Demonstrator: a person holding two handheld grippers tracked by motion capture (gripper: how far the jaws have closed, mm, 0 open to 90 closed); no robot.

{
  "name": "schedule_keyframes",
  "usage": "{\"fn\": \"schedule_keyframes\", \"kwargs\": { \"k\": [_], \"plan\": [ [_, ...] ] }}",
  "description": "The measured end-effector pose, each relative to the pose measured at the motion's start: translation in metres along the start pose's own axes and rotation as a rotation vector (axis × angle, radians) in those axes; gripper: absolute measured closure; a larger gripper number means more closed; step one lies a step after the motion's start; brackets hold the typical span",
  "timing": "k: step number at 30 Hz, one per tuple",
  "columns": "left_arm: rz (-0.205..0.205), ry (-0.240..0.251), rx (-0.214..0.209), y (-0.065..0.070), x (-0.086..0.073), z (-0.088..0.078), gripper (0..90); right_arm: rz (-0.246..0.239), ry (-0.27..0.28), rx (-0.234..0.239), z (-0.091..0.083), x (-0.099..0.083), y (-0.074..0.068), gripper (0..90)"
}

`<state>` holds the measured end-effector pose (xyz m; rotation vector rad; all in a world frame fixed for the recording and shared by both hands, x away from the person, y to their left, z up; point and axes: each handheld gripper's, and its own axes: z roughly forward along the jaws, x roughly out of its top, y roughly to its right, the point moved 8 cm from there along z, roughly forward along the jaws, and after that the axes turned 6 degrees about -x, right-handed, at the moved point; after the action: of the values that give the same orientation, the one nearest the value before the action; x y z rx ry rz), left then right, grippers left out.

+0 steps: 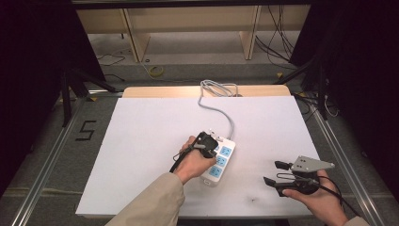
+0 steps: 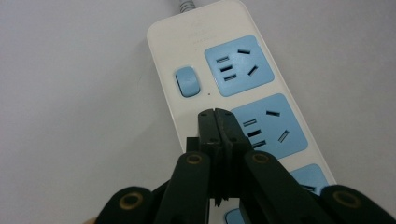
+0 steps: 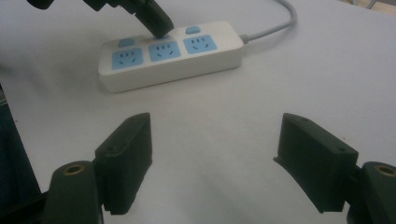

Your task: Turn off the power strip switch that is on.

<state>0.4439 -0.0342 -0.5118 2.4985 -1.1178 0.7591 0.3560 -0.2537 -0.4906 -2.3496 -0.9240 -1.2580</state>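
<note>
A white power strip (image 1: 221, 162) with blue sockets and blue switches lies near the middle of the white board (image 1: 150, 136). Its grey cable (image 1: 227, 114) runs to a coil at the far edge. My left gripper (image 1: 207, 141) is shut with nothing between its jaws. In the left gripper view its tips (image 2: 215, 115) point down at the strip (image 2: 163, 42), just below the top switch (image 2: 187, 81). In the right gripper view the left gripper (image 3: 161, 27) rests on the middle switch of the strip (image 3: 177, 67). My right gripper (image 1: 272, 173) lies open at the board's right, jaws (image 3: 215, 130) wide apart and empty.
Metal frame rails (image 1: 343, 155) run along both sides of the board. A "5" mark (image 1: 86, 130) sits on the floor at left. Beyond the far edge stand a wooden shelf (image 1: 188, 21) and loose floor cables (image 1: 277, 42).
</note>
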Motion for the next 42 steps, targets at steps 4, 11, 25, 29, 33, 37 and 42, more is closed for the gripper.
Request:
{"fn": "schedule_keyframes", "kwargs": {
  "k": [4, 11, 25, 29, 33, 37, 42],
  "plan": [
    [-0.005, -0.005, -0.002, -0.0003, 0.0000, 0.0003, 90.0, 0.003, -0.002, 0.000, 0.0001, -0.0002, 0.0001, 26.8],
    [-0.012, -0.012, -0.004, -0.0005, 0.0008, 0.0007, 90.0, 0.002, 0.000, 0.001, 0.0001, -0.0001, 0.0000, 26.8],
    [-0.020, -0.032, 0.001, -0.0006, 0.0015, 0.0016, 90.0, 0.001, 0.006, 0.001, -0.0005, 0.0004, 0.0002, 26.8],
    [0.008, -0.035, 0.015, 0.0028, 0.0025, 0.0026, 90.0, 0.000, 0.005, 0.002, -0.0010, 0.0005, -0.0002, 26.8],
    [-0.013, -0.039, -0.003, 0.0010, 0.0029, 0.0024, 90.0, -0.002, 0.005, 0.003, -0.0008, 0.0002, 0.0000, 26.8],
    [-0.015, -0.041, 0.000, 0.0011, 0.0030, 0.0024, 90.0, 0.000, 0.003, 0.003, -0.0012, 0.0000, -0.0005, 26.8],
    [-0.022, -0.041, -0.005, 0.0008, 0.0029, 0.0023, 90.0, -0.003, -0.002, 0.004, -0.0002, -0.0002, -0.0009, 26.8]
  ]
}}
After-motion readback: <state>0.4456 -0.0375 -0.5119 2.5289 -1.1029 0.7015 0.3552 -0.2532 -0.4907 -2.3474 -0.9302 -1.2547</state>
